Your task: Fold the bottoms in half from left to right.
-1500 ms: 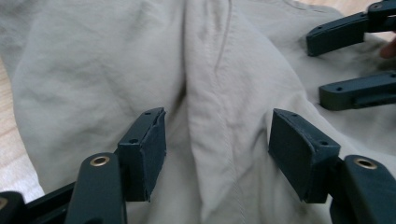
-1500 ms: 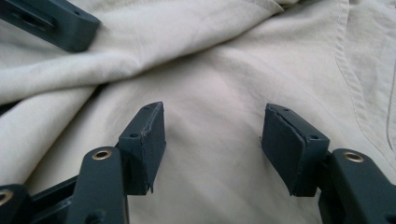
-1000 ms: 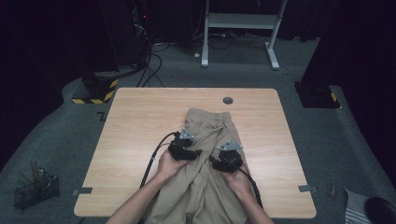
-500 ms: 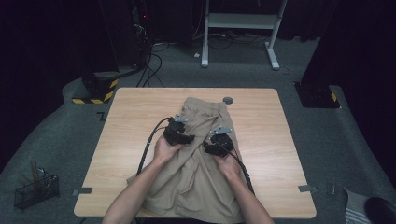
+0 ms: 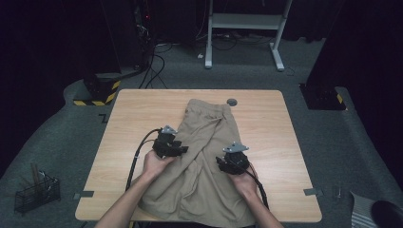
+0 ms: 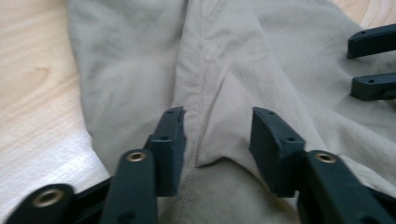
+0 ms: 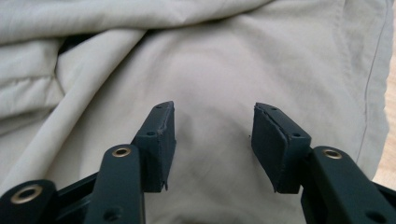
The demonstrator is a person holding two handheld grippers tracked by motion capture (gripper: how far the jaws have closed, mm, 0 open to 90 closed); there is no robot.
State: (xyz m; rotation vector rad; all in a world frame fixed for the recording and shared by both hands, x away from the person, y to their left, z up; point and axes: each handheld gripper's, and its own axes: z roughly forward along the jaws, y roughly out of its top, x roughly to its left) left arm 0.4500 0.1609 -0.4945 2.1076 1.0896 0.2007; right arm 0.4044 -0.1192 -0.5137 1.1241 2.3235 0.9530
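Khaki trousers (image 5: 204, 156) lie rumpled mid-table, folding barely begun: left gripper (image 6: 217, 135), jaws just closing, straddles a seam ridge unpinched; right gripper (image 7: 212, 140), also narrowing, hovers over flat cloth.

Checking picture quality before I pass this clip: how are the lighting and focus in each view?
High view: the table and khaki trousers are evenly lit, the room around them falls into near-black, no glare. Left gripper view: soft throughout, the cloth seam readable, the wood at left washed out pale. Right gripper view: the left gripper aside, its own right gripper is fairly sharp; the cloth beyond is slightly soft, with gentle fold shadows.
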